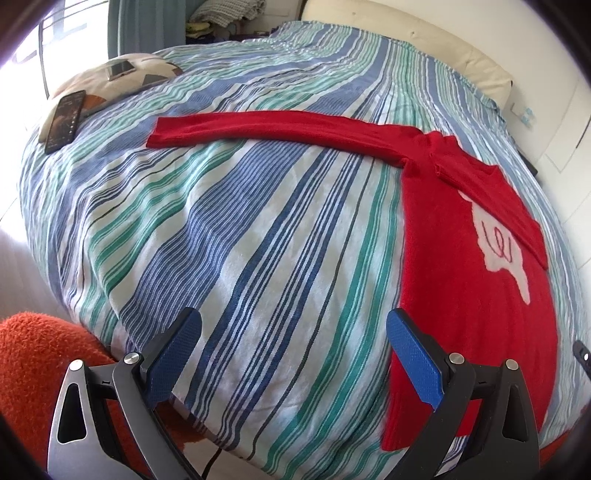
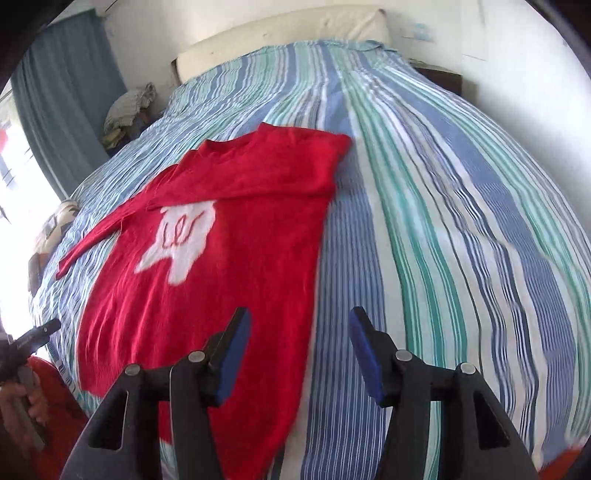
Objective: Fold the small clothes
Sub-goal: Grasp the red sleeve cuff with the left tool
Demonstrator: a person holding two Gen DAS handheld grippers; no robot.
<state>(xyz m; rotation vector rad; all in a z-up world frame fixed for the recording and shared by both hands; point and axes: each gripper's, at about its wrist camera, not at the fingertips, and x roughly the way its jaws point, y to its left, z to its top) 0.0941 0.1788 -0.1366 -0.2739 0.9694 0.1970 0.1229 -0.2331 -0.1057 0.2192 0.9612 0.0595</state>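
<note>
Red sweater [image 2: 207, 273] spread flat on striped bedspread [image 1: 229, 236], white motif [image 2: 181, 240] with red stitched lettering facing up. One sleeve [image 2: 258, 173] folded across chest, partly covering top of motif; other sleeve [image 1: 266, 129] extended straight out sideways over bedspread, cuff pointing toward patterned pillow [image 1: 122, 77]. Hem end of sweater nearest both cameras, neckline toward cream headboard [image 2: 284, 33]. Left gripper [image 1: 293, 354] released, blue-padded jaws spread wide, nothing between them; positioned above bare bedspread just beside long edge of sweater, right-side finger [image 1: 413, 358] overlapping red fabric in left wrist view, contact not determinable. Right gripper [image 2: 299, 350] released, jaws apart and empty; positioned above opposite long edge of sweater, one finger [image 2: 232, 354] over red knit, other over striped cloth. Right wrist view motion-blurred at lower right. Black smartphone [image 1: 62, 118] lying on pillow edge, well apart from sweater. Second device [image 1: 118, 68] resting on top of pillow. Pile of folded fabric [image 2: 129, 107] at far side of bed near blue curtain [image 2: 66, 92]. Hand [image 2: 22, 406] gripping left tool handle visible at left margin of right wrist view, orange fleece [image 1: 33, 354] beneath.
</note>
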